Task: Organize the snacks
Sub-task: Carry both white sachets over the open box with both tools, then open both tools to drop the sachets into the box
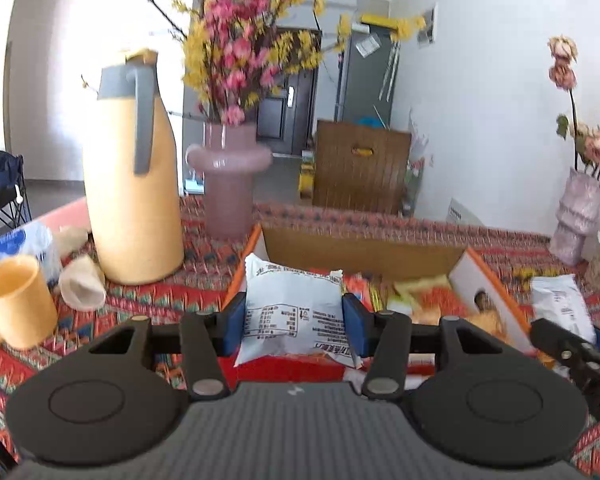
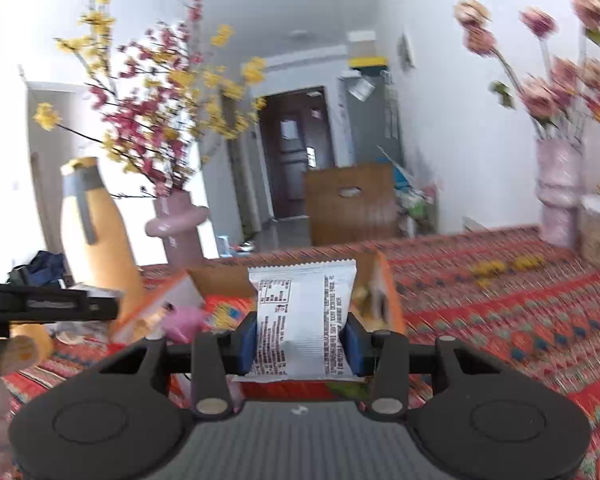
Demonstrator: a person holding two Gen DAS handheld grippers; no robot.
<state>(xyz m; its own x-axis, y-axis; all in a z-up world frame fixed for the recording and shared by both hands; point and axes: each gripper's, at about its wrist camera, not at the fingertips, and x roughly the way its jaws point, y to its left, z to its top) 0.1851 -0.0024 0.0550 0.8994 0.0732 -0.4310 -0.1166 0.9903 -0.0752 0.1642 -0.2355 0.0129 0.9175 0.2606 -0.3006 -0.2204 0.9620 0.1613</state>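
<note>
White snack packets (image 1: 294, 312) (image 2: 306, 320) clamped in left claw (image 1: 294, 320) and right claw (image 2: 302, 340).

White walls (image 1: 480, 80) are lit brightly by daylight; a dark wooden door (image 2: 296, 152) is seen beyond a brown wooden panel (image 1: 360, 168) and grey floor (image 1: 52, 196).

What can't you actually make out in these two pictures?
- Left wrist view: the snacks inside the open orange cardboard box are mostly hidden by the white printed snack packet in the left gripper.
- Right wrist view: the box floor is hidden by the second white snack packet in the right gripper.
- Both views: packet print is too small to read.
</note>
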